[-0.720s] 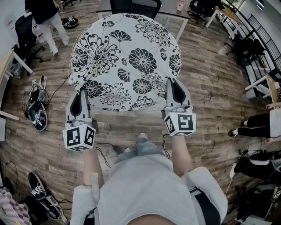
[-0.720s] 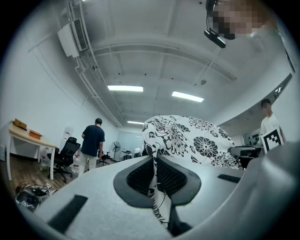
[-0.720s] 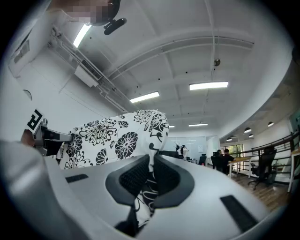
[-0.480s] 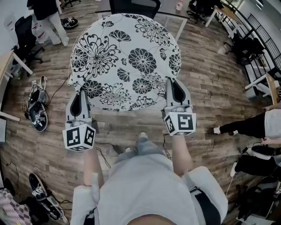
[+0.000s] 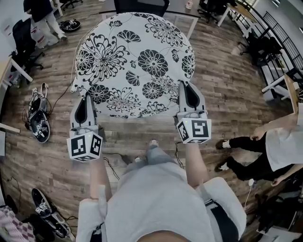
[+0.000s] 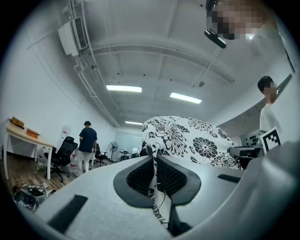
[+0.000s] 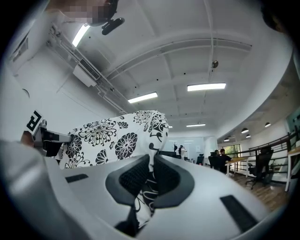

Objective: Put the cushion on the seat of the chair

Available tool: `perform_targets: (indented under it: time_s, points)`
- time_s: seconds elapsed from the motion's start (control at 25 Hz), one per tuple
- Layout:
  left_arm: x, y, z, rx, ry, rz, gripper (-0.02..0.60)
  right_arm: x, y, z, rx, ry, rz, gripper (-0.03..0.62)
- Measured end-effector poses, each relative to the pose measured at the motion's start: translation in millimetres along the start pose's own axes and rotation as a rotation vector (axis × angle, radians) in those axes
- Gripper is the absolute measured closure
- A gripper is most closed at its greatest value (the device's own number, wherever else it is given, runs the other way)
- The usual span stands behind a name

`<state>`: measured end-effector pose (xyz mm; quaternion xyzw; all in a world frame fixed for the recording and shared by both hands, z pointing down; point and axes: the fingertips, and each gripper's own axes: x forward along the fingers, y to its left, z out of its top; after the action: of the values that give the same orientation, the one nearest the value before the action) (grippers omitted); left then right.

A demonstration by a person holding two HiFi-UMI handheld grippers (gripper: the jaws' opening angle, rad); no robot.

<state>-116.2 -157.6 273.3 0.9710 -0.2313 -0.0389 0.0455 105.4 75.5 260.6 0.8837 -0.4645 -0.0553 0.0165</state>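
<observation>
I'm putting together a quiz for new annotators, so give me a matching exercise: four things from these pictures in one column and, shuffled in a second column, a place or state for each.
Things:
1. cushion
2. left gripper
3. right gripper
4. chair

Places or states:
A. black, showing just past the cushion's far edge
B. fingers shut on the cushion's near edge, at the head view's right
C. white with black flowers, held up above the floor
D. fingers shut on the cushion's near edge, at the head view's left

Pairs: 1-C, 2-D, 3-B, 4-A
</observation>
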Motion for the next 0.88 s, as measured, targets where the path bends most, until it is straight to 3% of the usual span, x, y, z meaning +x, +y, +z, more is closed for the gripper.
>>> perform_targets:
  time_s: [0.88]
  points:
    - [-2,-2,-2,-0.009,-0.002,-0.008,0.563,1,-1,-3,0.024,-0.019,-0.006,0.566]
